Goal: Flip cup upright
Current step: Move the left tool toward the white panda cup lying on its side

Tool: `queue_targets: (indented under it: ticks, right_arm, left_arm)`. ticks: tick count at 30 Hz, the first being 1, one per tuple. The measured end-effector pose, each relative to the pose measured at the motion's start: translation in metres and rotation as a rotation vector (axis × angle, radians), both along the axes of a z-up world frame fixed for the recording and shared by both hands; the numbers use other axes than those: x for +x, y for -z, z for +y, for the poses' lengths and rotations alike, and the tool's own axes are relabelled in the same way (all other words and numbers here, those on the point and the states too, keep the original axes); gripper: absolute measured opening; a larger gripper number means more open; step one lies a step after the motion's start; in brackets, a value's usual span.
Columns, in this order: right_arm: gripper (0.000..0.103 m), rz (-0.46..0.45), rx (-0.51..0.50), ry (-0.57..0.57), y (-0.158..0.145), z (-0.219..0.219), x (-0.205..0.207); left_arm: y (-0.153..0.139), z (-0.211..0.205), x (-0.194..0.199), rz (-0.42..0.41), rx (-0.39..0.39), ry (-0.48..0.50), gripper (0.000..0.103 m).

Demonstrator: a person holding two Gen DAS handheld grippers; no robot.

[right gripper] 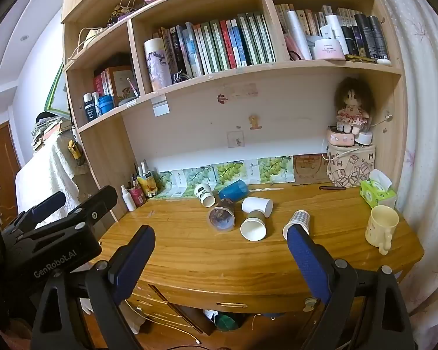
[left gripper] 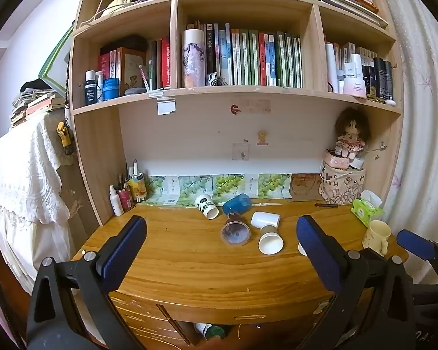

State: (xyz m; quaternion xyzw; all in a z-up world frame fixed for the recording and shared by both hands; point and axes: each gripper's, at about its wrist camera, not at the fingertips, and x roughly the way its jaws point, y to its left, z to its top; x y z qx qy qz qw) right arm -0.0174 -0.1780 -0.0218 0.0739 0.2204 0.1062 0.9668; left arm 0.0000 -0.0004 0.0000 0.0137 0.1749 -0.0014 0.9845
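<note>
Several cups lie on their sides on the wooden desk [left gripper: 189,262]: a white patterned paper cup [left gripper: 206,206], a blue cup [left gripper: 237,203], a clear plastic cup [left gripper: 235,230], a white cup [left gripper: 265,219], a brown paper cup [left gripper: 270,238]. A checked cup [right gripper: 297,221] also lies tipped in the right wrist view. A cream mug [left gripper: 376,236] stands upright at the right. My left gripper [left gripper: 222,250] is open and empty, held back over the desk's front. My right gripper [right gripper: 222,250] is open and empty, near the front edge.
A pen holder and bottles [left gripper: 125,195] stand at the back left. A green tissue pack [left gripper: 365,210] and a patterned box with a doll [left gripper: 343,186] sit at the back right. Bookshelves rise above the desk. Drawers [right gripper: 160,300] sit below the front edge.
</note>
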Motion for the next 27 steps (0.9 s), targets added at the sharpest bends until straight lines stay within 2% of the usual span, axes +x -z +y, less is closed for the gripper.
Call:
queue_targets:
  ticks: [14, 27]
  right_arm:
    - [0.092, 0.000, 0.000, 0.001, -0.0016, 0.0007, 0.0015]
    - [0.092, 0.009, 0.006, -0.015, -0.0030, 0.0065, 0.0039]
  left_arm:
    - [-0.0081, -0.0045, 0.0019, -0.002, -0.005, 0.004, 0.102]
    - [-0.0033, -0.0026, 0.0016, 0.013, -0.012, -0.004, 0.102]
